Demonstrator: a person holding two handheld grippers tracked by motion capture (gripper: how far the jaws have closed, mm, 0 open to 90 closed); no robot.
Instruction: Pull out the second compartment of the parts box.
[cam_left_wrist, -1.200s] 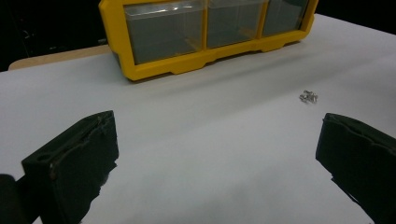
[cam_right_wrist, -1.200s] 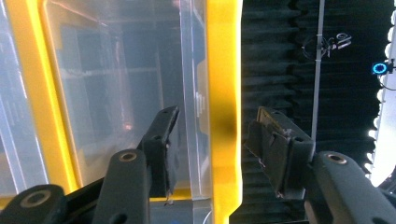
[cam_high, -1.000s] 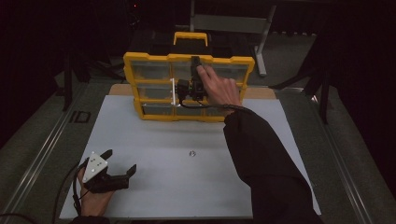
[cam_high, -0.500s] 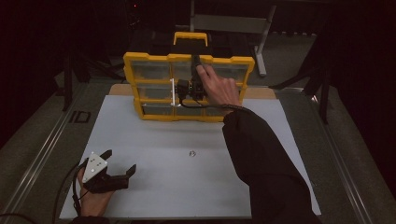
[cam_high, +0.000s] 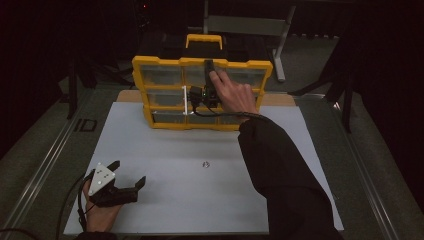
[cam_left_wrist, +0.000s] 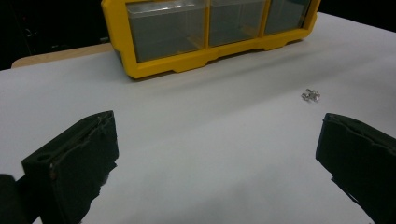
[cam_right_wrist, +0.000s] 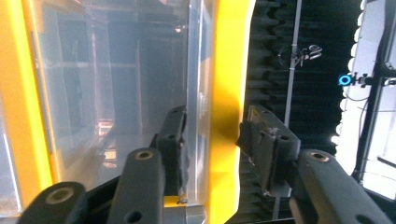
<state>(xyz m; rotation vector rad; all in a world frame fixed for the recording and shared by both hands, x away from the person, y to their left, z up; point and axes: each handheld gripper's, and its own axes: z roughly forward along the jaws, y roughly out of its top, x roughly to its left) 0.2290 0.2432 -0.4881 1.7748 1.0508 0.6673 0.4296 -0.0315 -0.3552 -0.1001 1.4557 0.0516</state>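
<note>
Nearest the person, the left gripper (cam_high: 127, 184) rests low on the white table (cam_high: 200, 200) at its near left corner, jaws spread wide with nothing between them. Just beyond, at mid-table, lies a small metal part (cam_high: 205, 164) — well apart from either gripper.

Farther out, the yellow organizer case (cam_high: 165, 117) stands upright on its edge at the far side of the table, clear compartments facing the person. The right gripper (cam_right_wrist: 212, 140) reaches its top edge; its jaws have just been closing and now clamp the yellow rim — one pad on the clear lid side, the other on the yellow outer face.
</note>
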